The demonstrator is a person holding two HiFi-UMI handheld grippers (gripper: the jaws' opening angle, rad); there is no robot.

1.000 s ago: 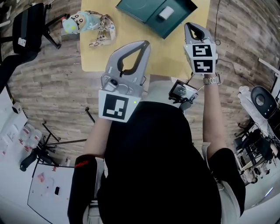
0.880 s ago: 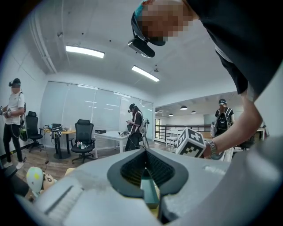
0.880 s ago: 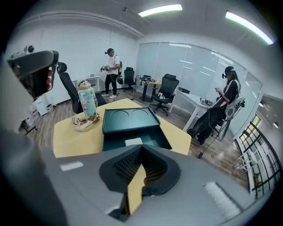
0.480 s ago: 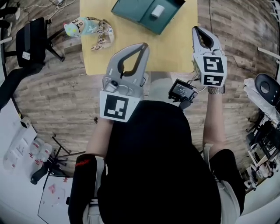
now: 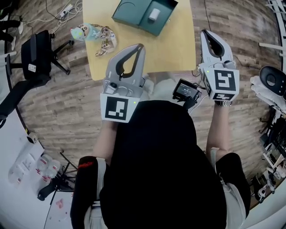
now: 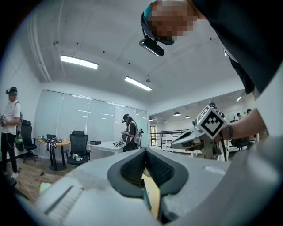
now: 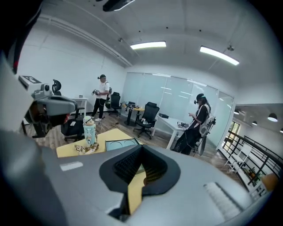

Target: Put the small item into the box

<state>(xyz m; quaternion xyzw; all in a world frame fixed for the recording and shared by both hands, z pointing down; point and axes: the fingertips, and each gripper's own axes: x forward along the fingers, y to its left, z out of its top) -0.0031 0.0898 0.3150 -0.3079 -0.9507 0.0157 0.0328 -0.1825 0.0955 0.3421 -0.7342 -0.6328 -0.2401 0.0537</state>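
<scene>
Grey, both clenched with nothing between their jaws, the left gripper and right gripper hang short of the box, apart from it. The small white item lies inside the box, which sits on the yellow table.

From the head view I see a yellow table at top centre, a pale blue bottle with a cartoon face and a patterned strap at its left edge, a black office chair on the wooden floor at upper left, and a small screened device near the middle.
</scene>
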